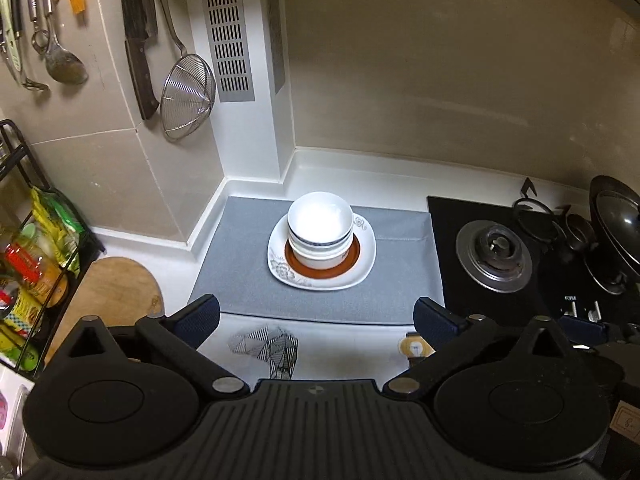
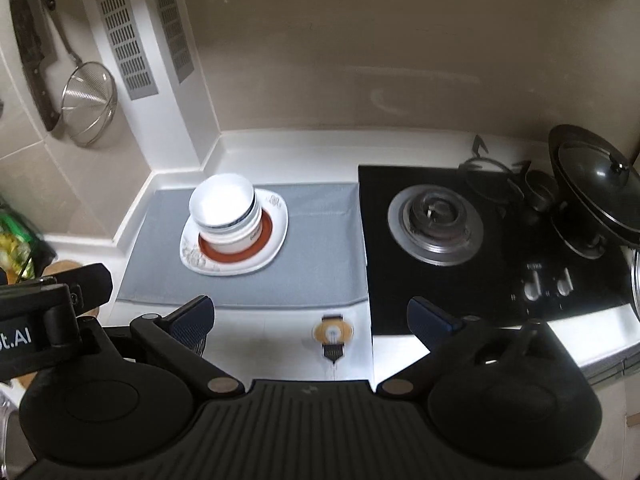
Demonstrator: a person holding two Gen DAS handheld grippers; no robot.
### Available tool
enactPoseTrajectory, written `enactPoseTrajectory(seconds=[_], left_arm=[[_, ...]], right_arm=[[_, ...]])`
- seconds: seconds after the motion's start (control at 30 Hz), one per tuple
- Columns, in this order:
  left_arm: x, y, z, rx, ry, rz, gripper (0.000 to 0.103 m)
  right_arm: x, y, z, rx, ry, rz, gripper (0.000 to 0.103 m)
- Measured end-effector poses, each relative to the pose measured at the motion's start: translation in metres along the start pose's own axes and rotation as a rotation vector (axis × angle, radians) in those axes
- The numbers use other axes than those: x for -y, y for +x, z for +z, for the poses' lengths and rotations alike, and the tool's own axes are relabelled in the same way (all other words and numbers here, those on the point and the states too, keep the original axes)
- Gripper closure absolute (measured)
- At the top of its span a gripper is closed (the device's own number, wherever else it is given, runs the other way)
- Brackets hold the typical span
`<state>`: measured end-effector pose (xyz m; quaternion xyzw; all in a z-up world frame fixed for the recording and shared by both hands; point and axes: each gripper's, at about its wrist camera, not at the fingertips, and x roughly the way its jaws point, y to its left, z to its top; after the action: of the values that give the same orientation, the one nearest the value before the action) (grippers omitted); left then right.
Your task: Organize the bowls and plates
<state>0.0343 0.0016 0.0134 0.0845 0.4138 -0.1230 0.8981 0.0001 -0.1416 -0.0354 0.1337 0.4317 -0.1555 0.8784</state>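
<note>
A stack of white bowls (image 1: 320,232) sits on a red-rimmed plate (image 1: 344,270), which lies on a white flowered plate (image 1: 362,276), all on a grey mat (image 1: 240,280). The stack also shows in the right wrist view (image 2: 226,212), on the flowered plate (image 2: 276,248). My left gripper (image 1: 316,316) is open and empty, above the counter in front of the stack. My right gripper (image 2: 310,320) is open and empty, in front and to the right of the stack. The left gripper's finger shows at the left edge of the right wrist view (image 2: 86,284).
A black gas hob (image 2: 436,220) with a burner lies right of the mat, a lidded wok (image 2: 596,188) at its far right. Knives (image 1: 138,40), ladles and a wire strainer (image 1: 186,96) hang on the left wall. A wooden board (image 1: 116,292) and a rack of packets (image 1: 36,240) stand at the left.
</note>
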Motion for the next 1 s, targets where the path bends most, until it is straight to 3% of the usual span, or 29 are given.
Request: enactPoseTrajectory(seconds=[0.33, 1.0], left_arm=[[0.015, -0.023, -0.014, 0.012, 0.016, 0.036, 0.000], [0.020, -0.032, -0.018, 0.000, 0.040, 0.069, 0.000]], right_arm=[[0.008, -0.029, -0.017, 0.030, -0.020, -0.014, 0.000], [0.012, -0.034, -0.024, 0.029, -0.030, 0.012, 0.000]])
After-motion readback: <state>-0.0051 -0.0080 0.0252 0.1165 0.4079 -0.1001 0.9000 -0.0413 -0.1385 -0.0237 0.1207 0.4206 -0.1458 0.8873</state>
